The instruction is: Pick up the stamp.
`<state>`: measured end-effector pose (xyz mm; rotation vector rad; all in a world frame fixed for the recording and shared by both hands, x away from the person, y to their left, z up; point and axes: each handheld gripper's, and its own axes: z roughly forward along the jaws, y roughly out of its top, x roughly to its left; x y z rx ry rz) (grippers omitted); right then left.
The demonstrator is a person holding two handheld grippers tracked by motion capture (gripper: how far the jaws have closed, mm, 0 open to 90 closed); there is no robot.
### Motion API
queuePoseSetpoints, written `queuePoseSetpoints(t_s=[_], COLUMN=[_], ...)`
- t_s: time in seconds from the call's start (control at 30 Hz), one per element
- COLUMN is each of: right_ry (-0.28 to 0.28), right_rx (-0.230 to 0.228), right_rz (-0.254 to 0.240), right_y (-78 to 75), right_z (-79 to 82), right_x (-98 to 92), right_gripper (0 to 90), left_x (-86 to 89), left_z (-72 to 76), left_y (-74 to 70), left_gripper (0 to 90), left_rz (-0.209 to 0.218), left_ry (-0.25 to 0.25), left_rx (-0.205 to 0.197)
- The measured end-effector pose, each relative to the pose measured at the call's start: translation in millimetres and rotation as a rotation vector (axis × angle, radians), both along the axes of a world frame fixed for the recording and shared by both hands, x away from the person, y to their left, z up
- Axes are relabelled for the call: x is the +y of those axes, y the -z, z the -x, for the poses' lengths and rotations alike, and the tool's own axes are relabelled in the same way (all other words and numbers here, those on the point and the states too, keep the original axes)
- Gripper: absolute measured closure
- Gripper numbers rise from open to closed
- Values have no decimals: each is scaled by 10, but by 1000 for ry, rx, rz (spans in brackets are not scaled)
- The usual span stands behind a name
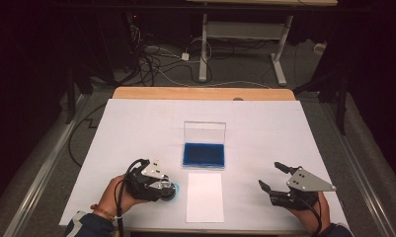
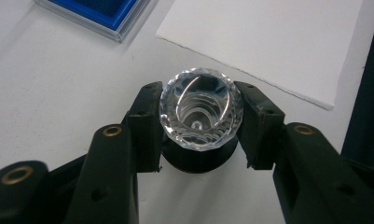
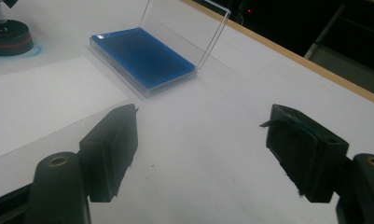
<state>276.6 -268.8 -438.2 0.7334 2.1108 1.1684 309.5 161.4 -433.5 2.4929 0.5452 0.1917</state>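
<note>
The tabletop [image 1: 136, 128] carries an open ink pad case [image 1: 204, 154] at centre, its blue pad facing up and its clear lid standing upright at the far edge. A white sheet of paper [image 1: 204, 196] lies just in front of the case, between the two hands.

The stamp [image 2: 201, 112] stands upright on the tabletop just left of the sheet, its long axis vertical. It sits between the left tongs [image 2: 201, 126], which are clamped on its clear faceted knob. The ink pad case lies ahead and to the right of this grip. The left hand is the nearer one.

The right tongs [image 1: 271, 177] stand apart and empty, right of the sheet.

Stamp appearance: transparent cut-facet knob over a round black base.
</note>
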Motion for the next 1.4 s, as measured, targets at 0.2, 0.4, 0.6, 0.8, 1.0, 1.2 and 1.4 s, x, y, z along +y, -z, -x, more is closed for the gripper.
queuePoseSetpoints(t_s=[0.2, 0.4, 0.6, 0.8, 1.0, 1.2, 1.4], right_ry=[1, -6, -10, -11, -14, -30, -84], right_rx=[-2, -1, -2, 0, -1, 8, 38], right_rz=[7, 9, 16, 15, 1, -21, -44], right_y=[-1, -3, -4, -4, -14, -15, -6], right_z=[1, 7, 10, 9, 10, -4, -23], right_x=[2, 5, 9, 6, -1, 14, 30], right_gripper=[253, 258, 260, 260, 260, 259, 213], left_x=[27, 134, 192, 240, 251, 235, 193], left_z=[21, 32, 49, 68, 68, 44, 18], left_y=[-17, -68, -94, -105, -120, -144, -165], left_gripper=[538, 540, 542, 542, 542, 542, 542], left_rz=[8, 48, 71, 95, 103, 113, 114], left_ry=[-20, -58, -89, -99, -105, -99, -92], left_rx=[-38, -77, -105, -112, -114, -110, -115])
